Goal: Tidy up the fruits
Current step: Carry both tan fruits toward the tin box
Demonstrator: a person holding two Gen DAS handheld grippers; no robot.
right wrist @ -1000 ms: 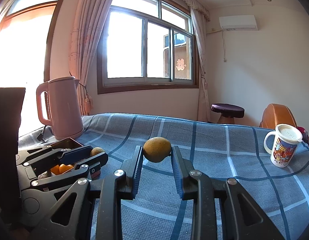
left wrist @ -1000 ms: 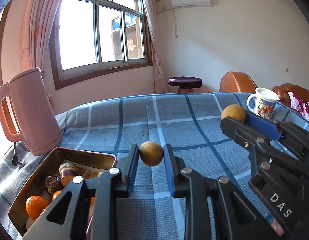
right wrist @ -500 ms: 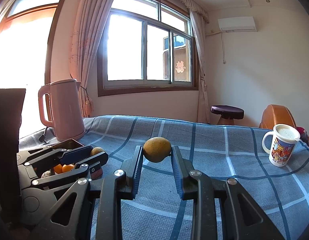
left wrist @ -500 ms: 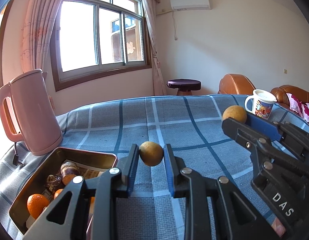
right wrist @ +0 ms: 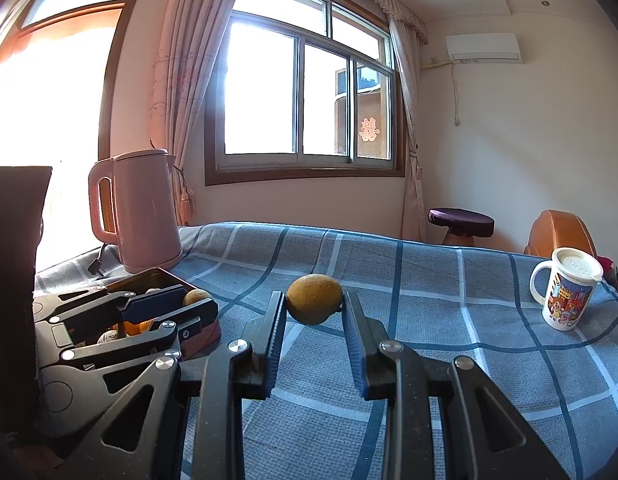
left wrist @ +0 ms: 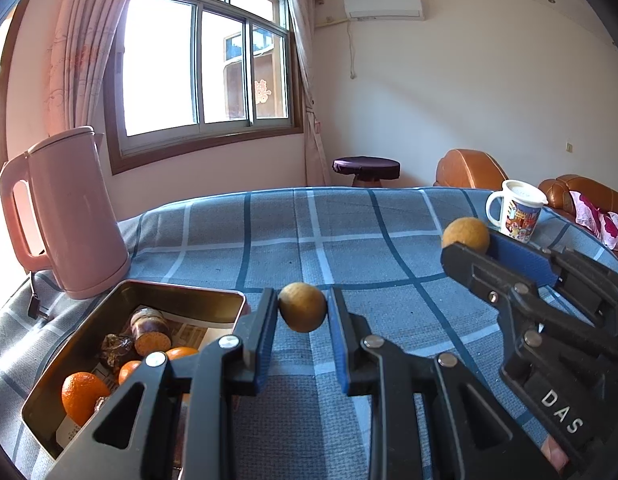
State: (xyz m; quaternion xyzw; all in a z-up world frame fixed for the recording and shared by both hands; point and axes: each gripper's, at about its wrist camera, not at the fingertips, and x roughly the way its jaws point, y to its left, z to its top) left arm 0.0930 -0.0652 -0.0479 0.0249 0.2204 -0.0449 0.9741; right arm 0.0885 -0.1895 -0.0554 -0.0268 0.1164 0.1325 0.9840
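My left gripper [left wrist: 302,307] is shut on a round brown fruit [left wrist: 302,307], held above the blue checked cloth just right of the metal tin [left wrist: 181,295]. The tin holds oranges [left wrist: 84,395] and dark brown pieces [left wrist: 149,325]. My right gripper [right wrist: 314,304] is shut on a second brown fruit [right wrist: 314,299], also held above the cloth. In the left wrist view the right gripper [left wrist: 469,244] shows at right with its fruit [left wrist: 466,233]. In the right wrist view the left gripper [right wrist: 197,300] shows at left over the tin, with its fruit [right wrist: 195,297].
A pink kettle [left wrist: 67,216] stands behind the tin at the table's left, with its cord [left wrist: 35,300] beside it. A lidded cartoon mug [right wrist: 565,289] stands at the right edge. A stool [left wrist: 366,169] and brown sofa [left wrist: 465,168] lie beyond the table.
Both grippers keep their fruits. Both views have tilted slightly, with the kettle, tin and mug sitting a little higher in frame; the grippers' spacing is nearly unchanged.
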